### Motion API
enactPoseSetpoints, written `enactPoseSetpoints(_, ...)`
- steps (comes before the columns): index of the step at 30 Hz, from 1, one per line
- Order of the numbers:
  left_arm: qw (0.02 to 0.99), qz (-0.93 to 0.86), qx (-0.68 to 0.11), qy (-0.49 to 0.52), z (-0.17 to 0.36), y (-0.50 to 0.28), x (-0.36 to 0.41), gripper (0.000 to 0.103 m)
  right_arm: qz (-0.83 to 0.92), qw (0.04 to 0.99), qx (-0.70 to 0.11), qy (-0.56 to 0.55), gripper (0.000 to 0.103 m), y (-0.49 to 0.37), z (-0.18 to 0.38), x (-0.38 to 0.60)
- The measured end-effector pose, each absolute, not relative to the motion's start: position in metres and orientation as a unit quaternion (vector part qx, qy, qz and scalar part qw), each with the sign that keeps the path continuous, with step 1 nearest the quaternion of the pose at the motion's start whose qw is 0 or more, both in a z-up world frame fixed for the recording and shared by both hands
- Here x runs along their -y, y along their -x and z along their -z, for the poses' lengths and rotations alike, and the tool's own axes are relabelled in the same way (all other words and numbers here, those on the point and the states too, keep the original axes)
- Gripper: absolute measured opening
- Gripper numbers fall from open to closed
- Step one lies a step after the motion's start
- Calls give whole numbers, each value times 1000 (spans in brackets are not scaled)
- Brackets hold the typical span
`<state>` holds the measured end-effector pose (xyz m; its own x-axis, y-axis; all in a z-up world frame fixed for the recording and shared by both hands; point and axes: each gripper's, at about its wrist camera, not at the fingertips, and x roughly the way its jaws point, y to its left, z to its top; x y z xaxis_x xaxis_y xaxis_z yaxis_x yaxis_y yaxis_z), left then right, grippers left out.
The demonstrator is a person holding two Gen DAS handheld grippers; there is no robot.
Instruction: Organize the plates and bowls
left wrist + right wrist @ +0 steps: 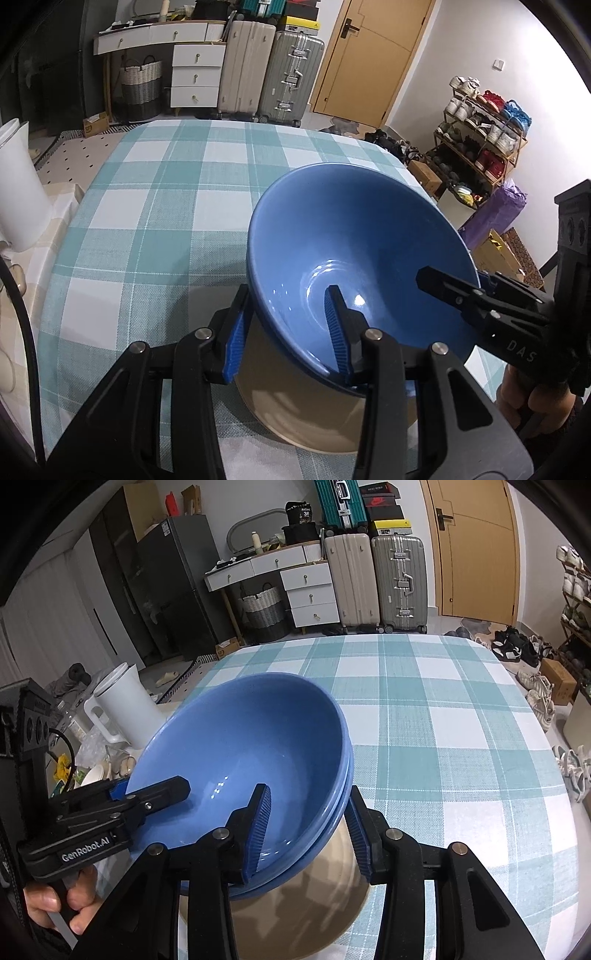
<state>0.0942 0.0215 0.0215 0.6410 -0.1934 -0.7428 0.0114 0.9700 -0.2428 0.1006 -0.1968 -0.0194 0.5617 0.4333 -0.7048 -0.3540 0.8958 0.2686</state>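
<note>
A stack of blue bowls (354,240) (251,746) sits tilted above a beige plate (306,417) (295,908) on the checked tablecloth (155,221). My left gripper (288,332) straddles the bowls' left rim, one finger inside and one outside. My right gripper (310,830) straddles the right rim the same way. Each gripper also shows in the other's view: the right gripper (480,299) and the left gripper (147,797). In the right wrist view two nested blue rims show. I cannot tell whether the pads press the rim.
A white jug (122,701) (14,184) stands off the table's left side among clutter. Beyond the table's far edge are suitcases (273,74), white drawers (195,74), a door and a shoe rack (480,140).
</note>
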Motion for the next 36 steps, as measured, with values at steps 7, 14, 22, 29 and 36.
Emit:
enactPoseSetpoints(7,907,43,-410,87,-30,-84,-29,53,-225,890,-394,-35,55,-93,12,201)
enactPoseSetpoints(14,928,37,-363,74,-51,-55,-42,80,-253,896,-364,-24,86,-72,1,211)
enactPoseSetpoints(22,953,54,-295,34,-67,-11,-36,102,-296,914,-276,-10,102,-31,-14,227)
enactPoseSetpoints(29,959,74,-271,33,-61,21,-32,102,-309,924,-225,8,102,-4,-12,237)
enactPoseSetpoints(36,966,74,-248,26,-45,36,-38,102,-319,928,-195,4,102,11,-3,253)
